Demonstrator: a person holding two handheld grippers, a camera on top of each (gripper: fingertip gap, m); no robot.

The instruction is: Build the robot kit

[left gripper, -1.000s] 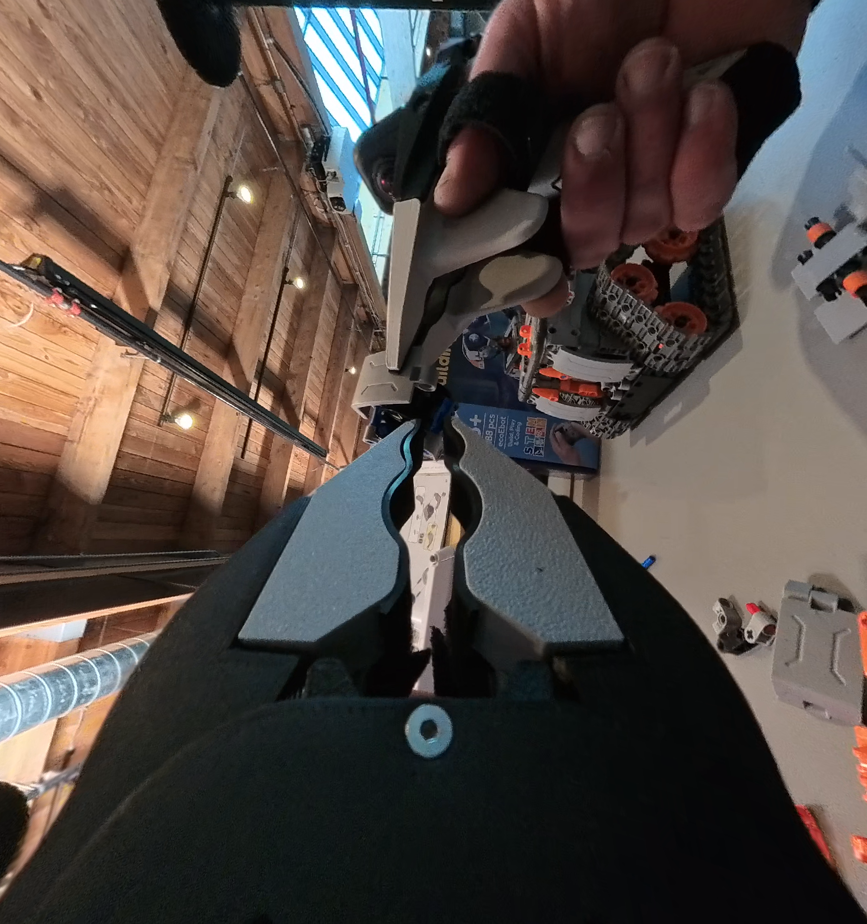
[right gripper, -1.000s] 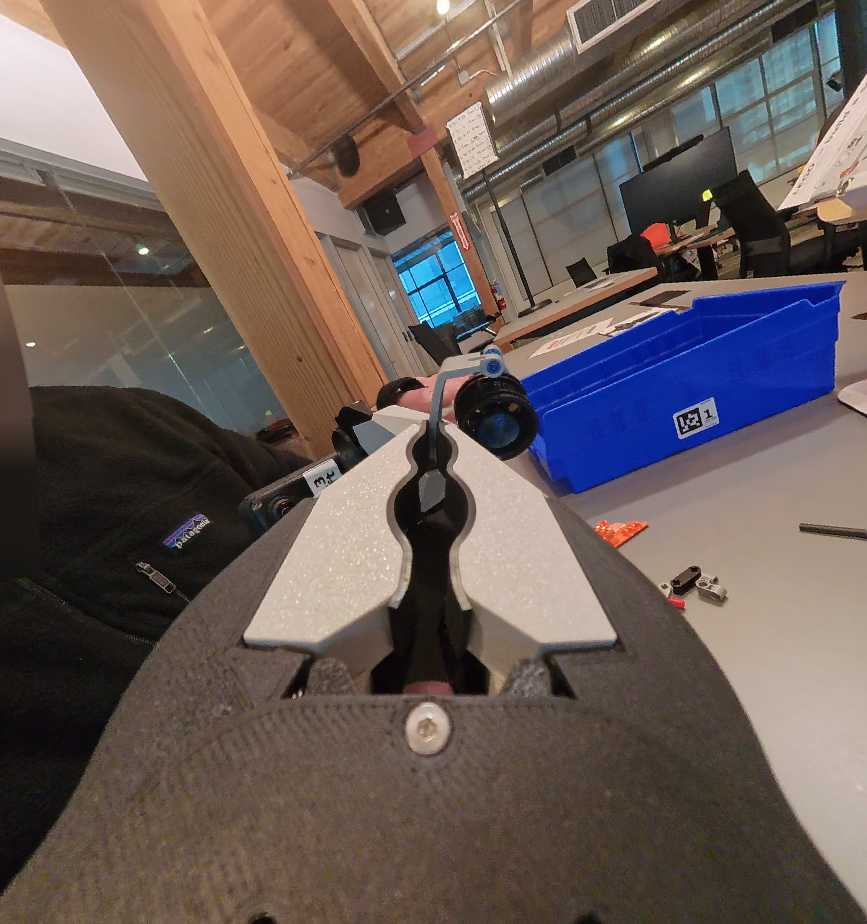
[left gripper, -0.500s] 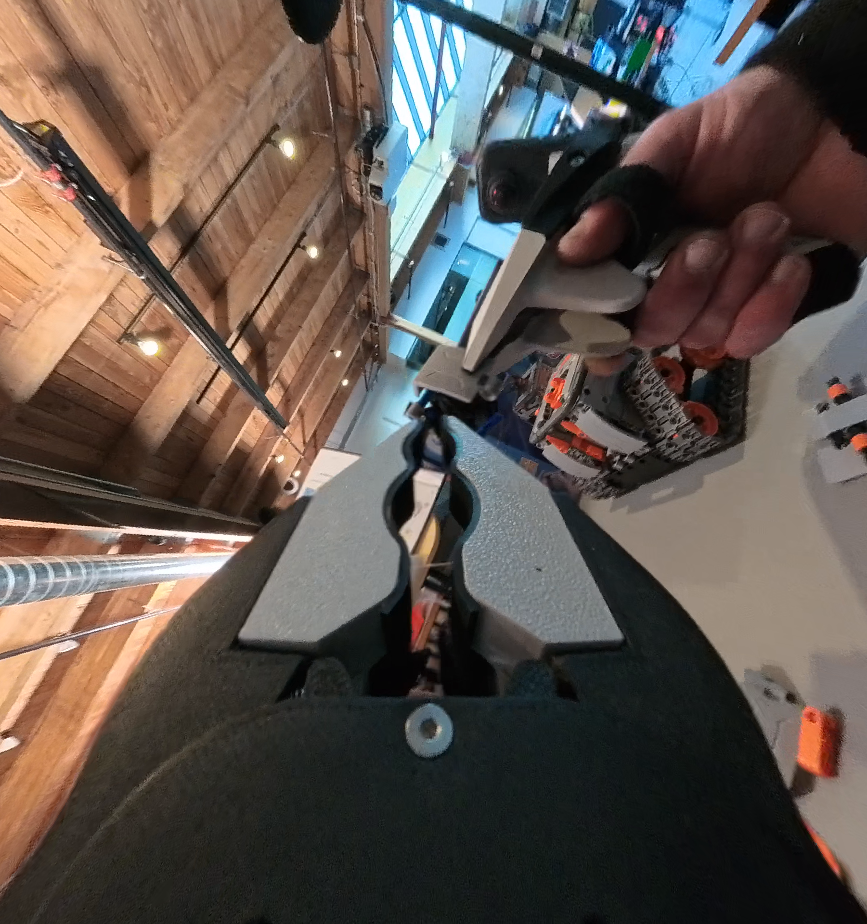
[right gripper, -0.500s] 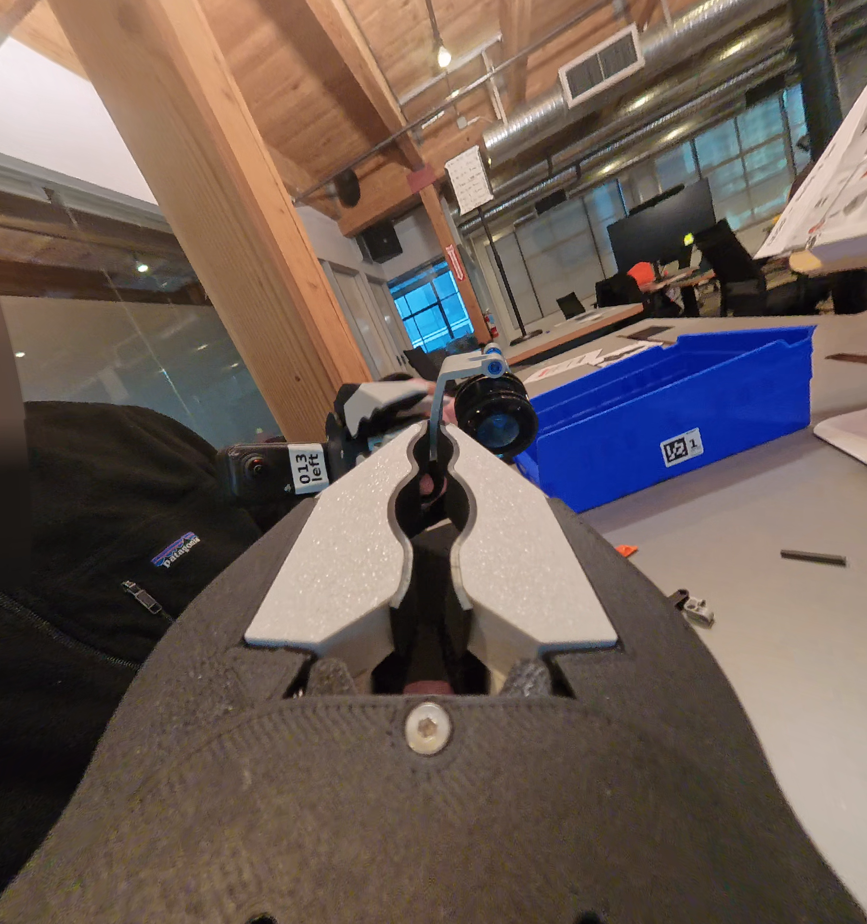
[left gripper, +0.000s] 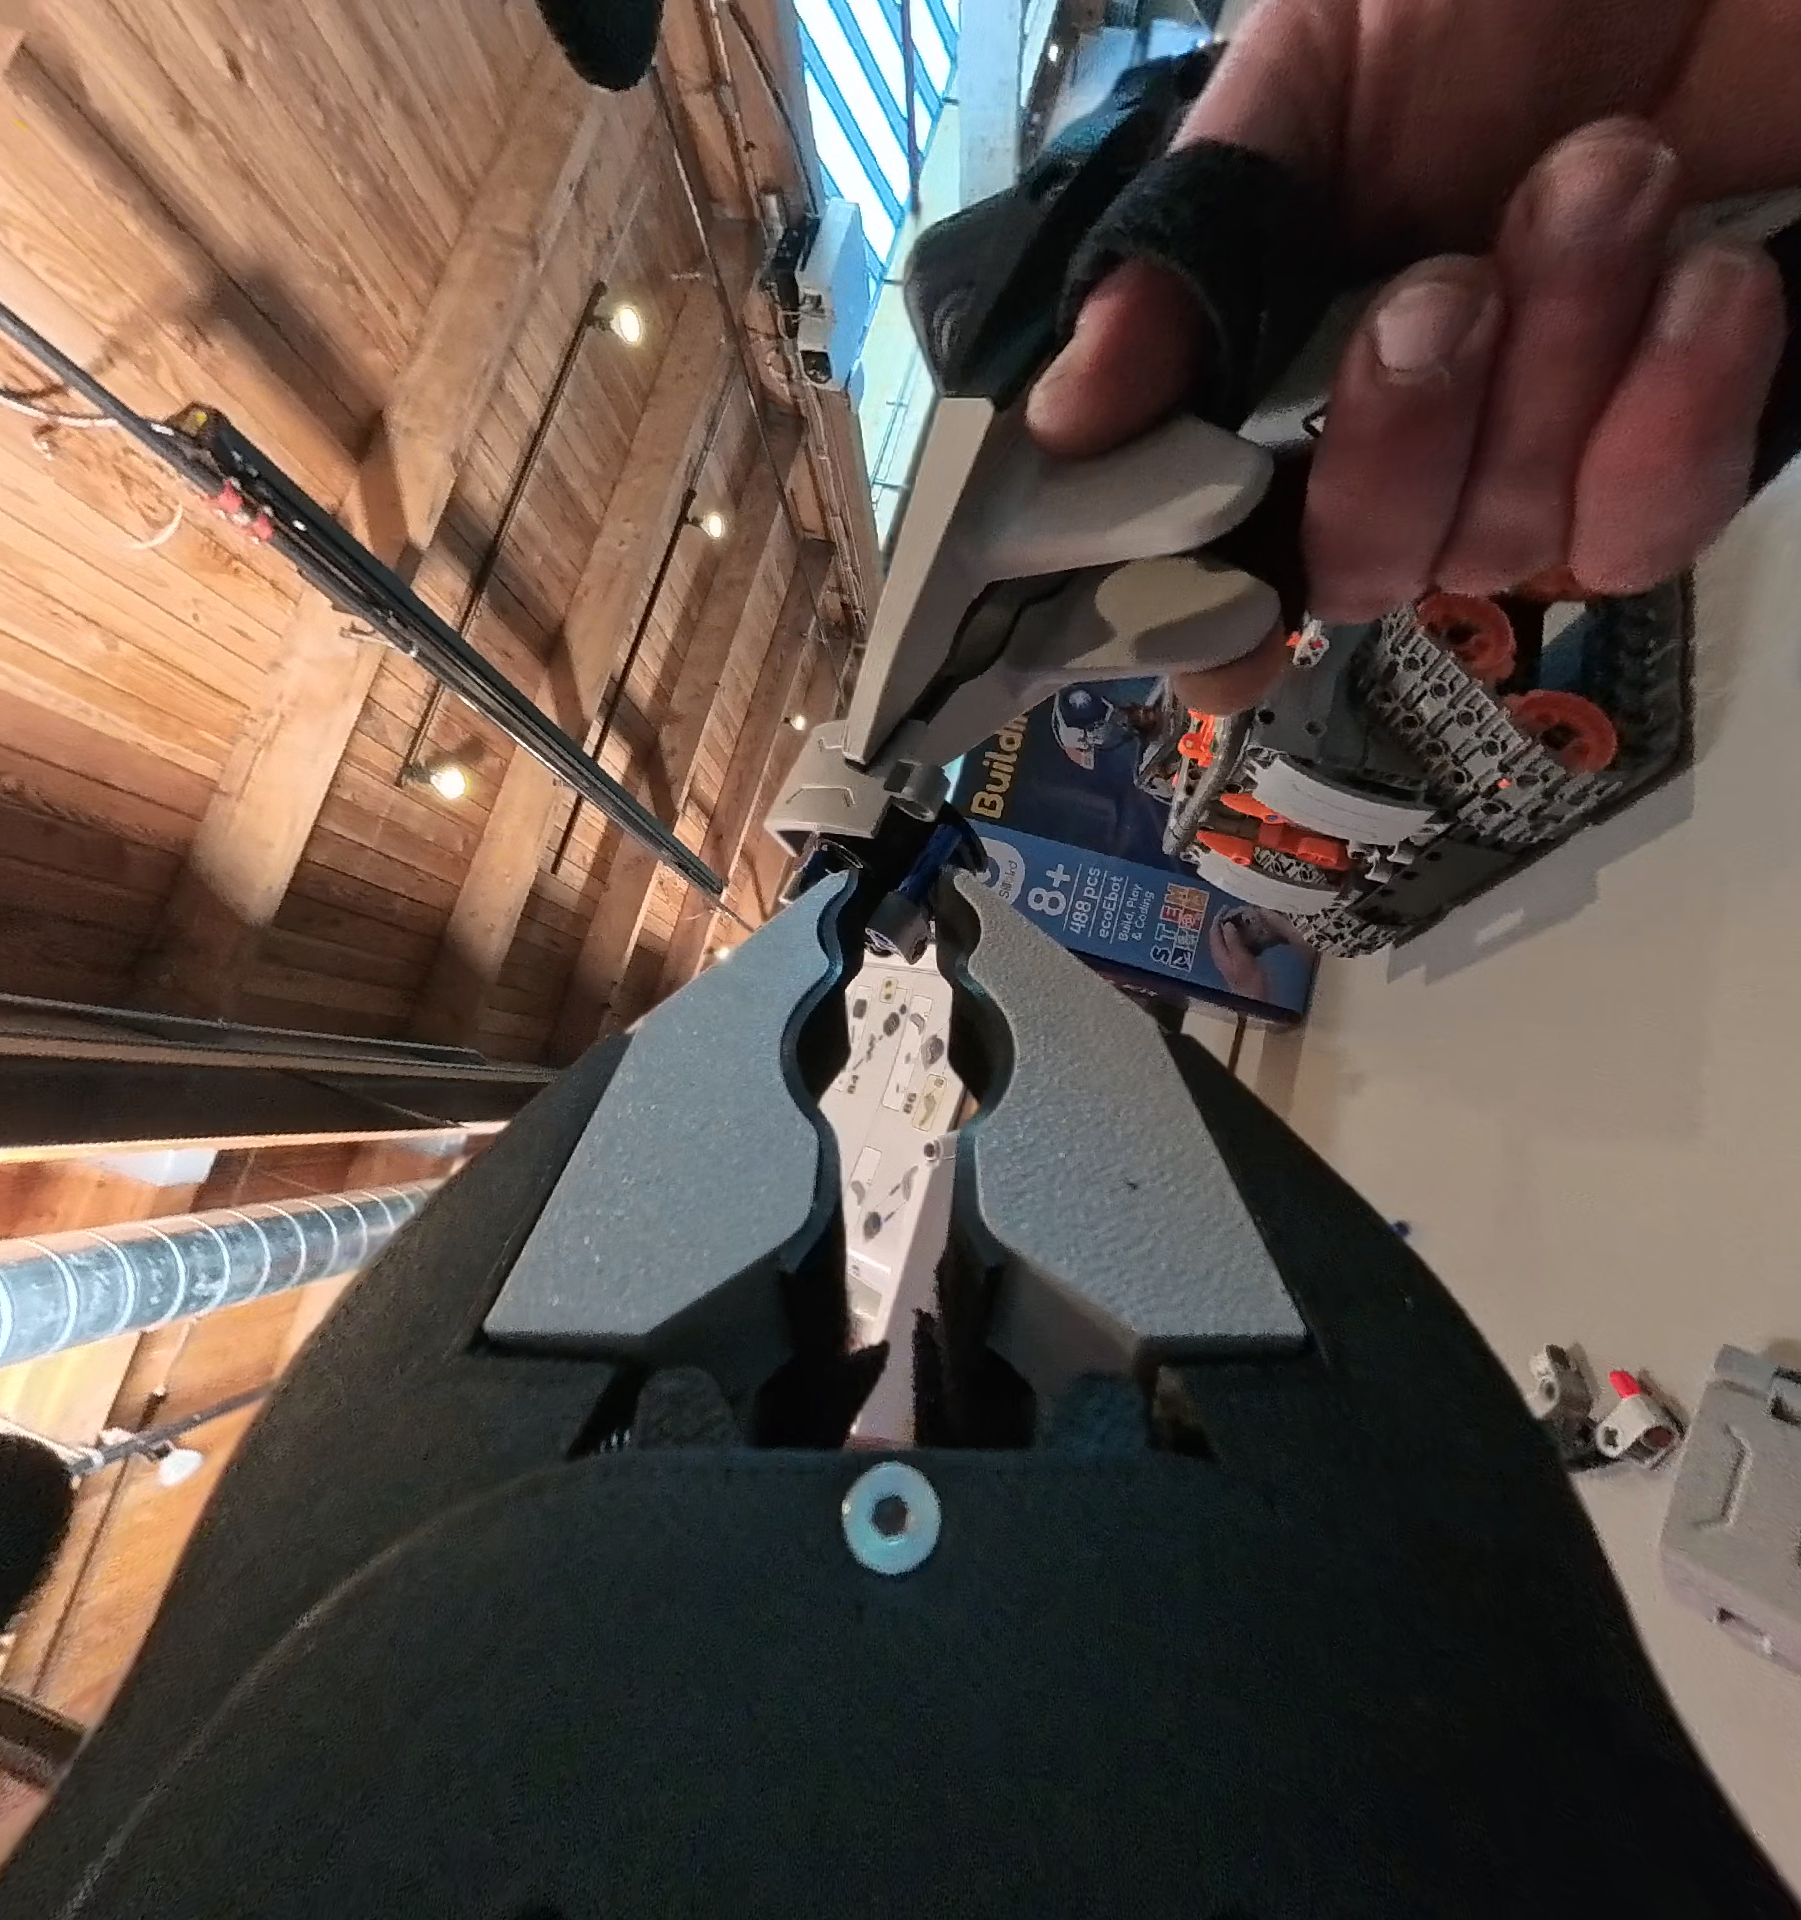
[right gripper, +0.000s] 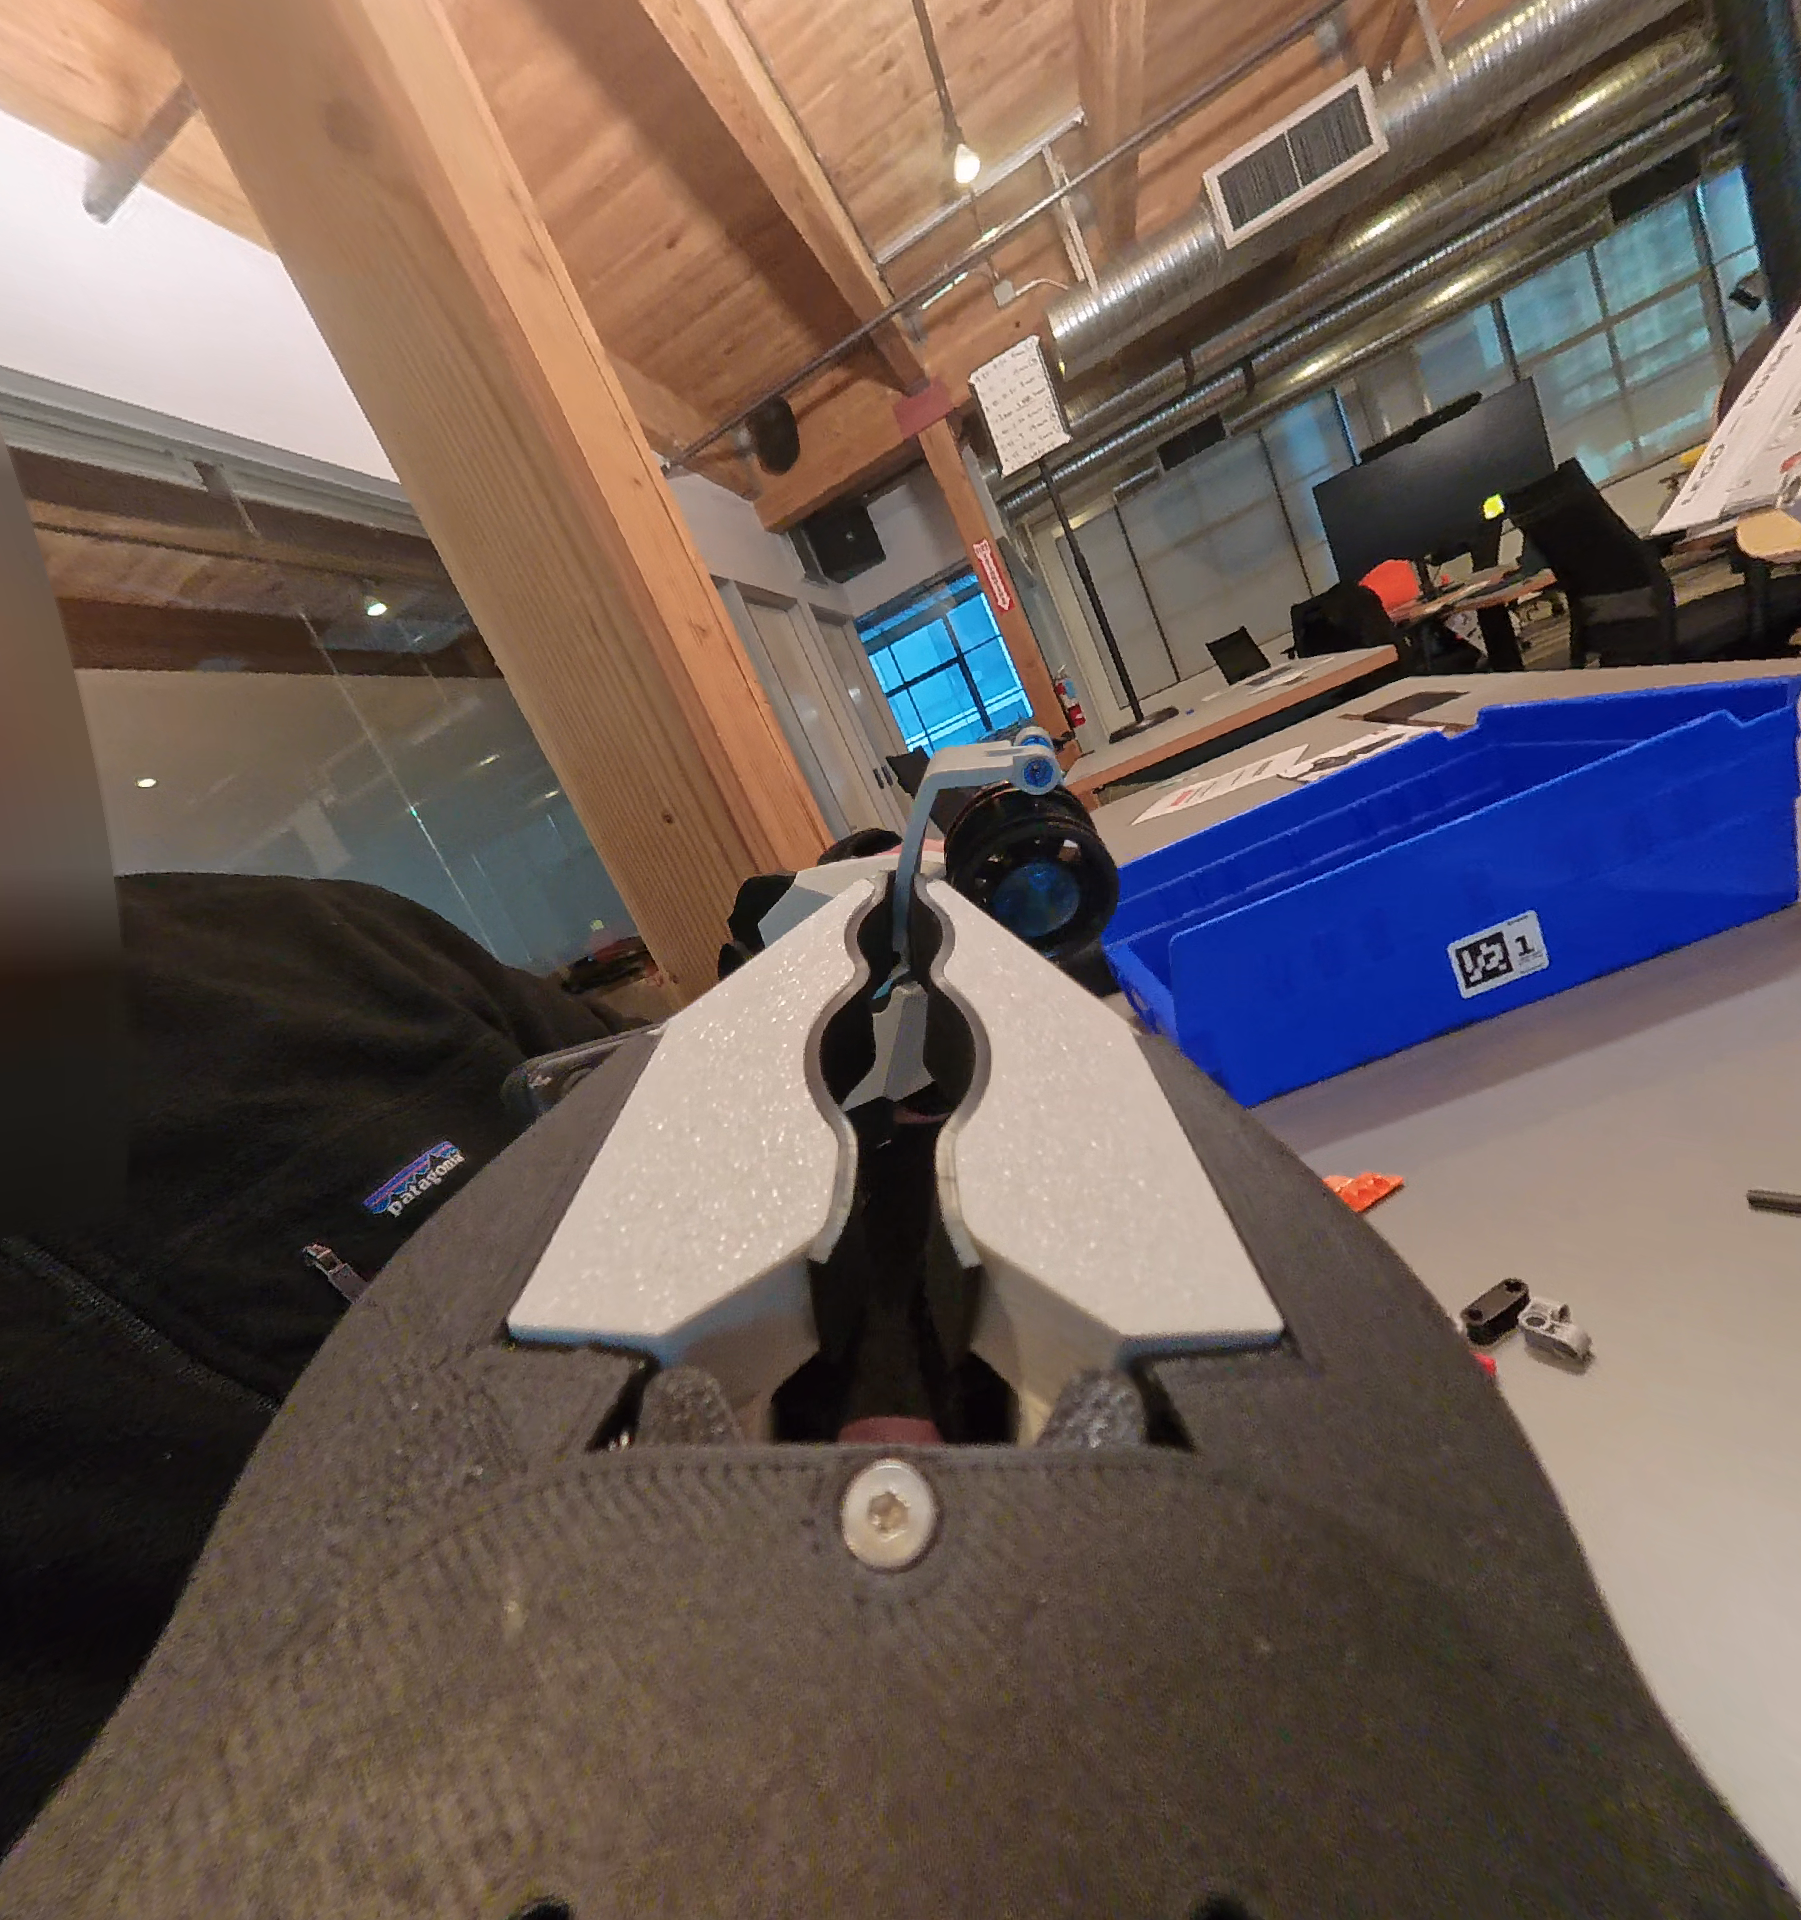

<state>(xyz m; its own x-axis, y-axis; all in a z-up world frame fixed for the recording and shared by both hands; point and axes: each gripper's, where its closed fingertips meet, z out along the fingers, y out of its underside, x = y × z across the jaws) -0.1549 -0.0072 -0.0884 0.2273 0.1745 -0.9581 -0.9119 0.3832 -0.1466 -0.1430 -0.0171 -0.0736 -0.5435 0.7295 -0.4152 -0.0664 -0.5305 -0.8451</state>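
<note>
Tip to tip above our tabletop [right gripper: 1623, 1122], our right tool [right gripper: 906, 896] clamps a grey bracket [right gripper: 901, 1029] carrying a black wheel [right gripper: 1031, 883], while our left tool [left gripper: 898, 891], jaws apart, straddles its small black pin [left gripper: 898, 928] head-on.

Your left gripper [left gripper: 896, 914]: dark grey fingers slightly parted around a small black-and-blue part [left gripper: 911, 899]. At 12 o'clock, your right gripper [left gripper: 875, 774], light grey, pinches a grey bracket [left gripper: 823, 800], held in a hand [left gripper: 1478, 312]. At 2 o'clock: tracked model [left gripper: 1447, 790], blue box [left gripper: 1156, 914]. At 4 o'clock: grey panel [left gripper: 1758, 1517].
</note>
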